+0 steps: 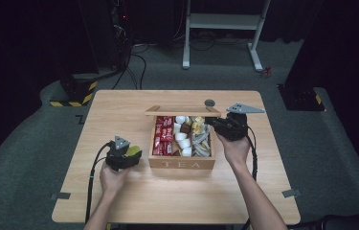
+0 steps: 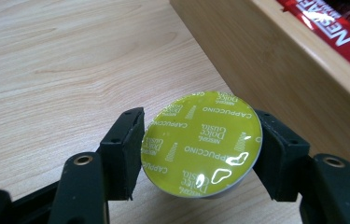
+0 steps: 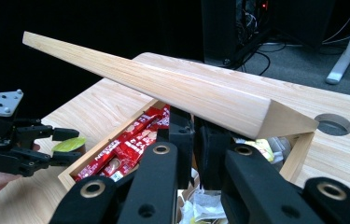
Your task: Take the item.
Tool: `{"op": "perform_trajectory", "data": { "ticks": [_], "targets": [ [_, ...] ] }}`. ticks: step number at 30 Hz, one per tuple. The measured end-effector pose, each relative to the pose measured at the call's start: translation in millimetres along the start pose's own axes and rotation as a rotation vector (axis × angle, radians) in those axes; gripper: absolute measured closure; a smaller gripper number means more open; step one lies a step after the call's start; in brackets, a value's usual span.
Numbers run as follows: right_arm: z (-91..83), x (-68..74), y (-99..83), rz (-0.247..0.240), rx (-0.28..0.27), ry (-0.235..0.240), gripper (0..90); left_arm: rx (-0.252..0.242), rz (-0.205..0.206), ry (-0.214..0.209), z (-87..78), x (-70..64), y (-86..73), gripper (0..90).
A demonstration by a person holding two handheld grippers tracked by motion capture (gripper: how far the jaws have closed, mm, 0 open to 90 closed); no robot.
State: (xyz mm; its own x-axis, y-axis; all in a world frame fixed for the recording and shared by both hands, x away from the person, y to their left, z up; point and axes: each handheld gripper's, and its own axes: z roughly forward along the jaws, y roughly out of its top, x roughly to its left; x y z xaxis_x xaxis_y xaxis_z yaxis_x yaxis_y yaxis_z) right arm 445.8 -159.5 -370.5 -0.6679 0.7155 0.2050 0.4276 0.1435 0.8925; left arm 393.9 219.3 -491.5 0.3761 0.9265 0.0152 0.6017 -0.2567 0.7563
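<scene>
A wooden tea box (image 1: 182,164) stands mid-table, holding red sachets (image 1: 162,136), white capsules (image 1: 182,136) and mixed packets. Its lid (image 1: 182,112) is tilted up along the back. My right gripper (image 1: 214,122) is at the box's back right corner, its jaws shut on the lid's edge (image 3: 163,88); in the right gripper view the gripper (image 3: 194,135) sits under the lid, above the sachets (image 3: 126,149). My left gripper (image 1: 134,154) is left of the box, shut on a yellow-green cappuccino capsule (image 2: 201,143) just above the table, near the box wall (image 2: 275,60).
A round cable hole (image 1: 209,102) lies in the table behind the box. The bare tabletop (image 1: 119,115) stretches left and in front of the box. Beyond the table are a white desk frame (image 1: 222,21) and a yellow-black striped base (image 1: 74,93).
</scene>
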Motion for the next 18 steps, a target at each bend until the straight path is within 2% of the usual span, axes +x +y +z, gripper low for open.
{"op": "perform_trajectory", "data": {
  "ticks": [5,18],
  "targets": [
    [-0.4,0.4,0.1,-0.006,0.009,-0.003,86.0,0.010,0.022,0.015,5.2,-2.1,-3.6,40.3],
    [-0.4,0.5,0.4,-0.003,0.012,-0.003,85.9,0.012,0.013,0.007,10.0,-3.0,-5.8,38.4]
  ]
}}
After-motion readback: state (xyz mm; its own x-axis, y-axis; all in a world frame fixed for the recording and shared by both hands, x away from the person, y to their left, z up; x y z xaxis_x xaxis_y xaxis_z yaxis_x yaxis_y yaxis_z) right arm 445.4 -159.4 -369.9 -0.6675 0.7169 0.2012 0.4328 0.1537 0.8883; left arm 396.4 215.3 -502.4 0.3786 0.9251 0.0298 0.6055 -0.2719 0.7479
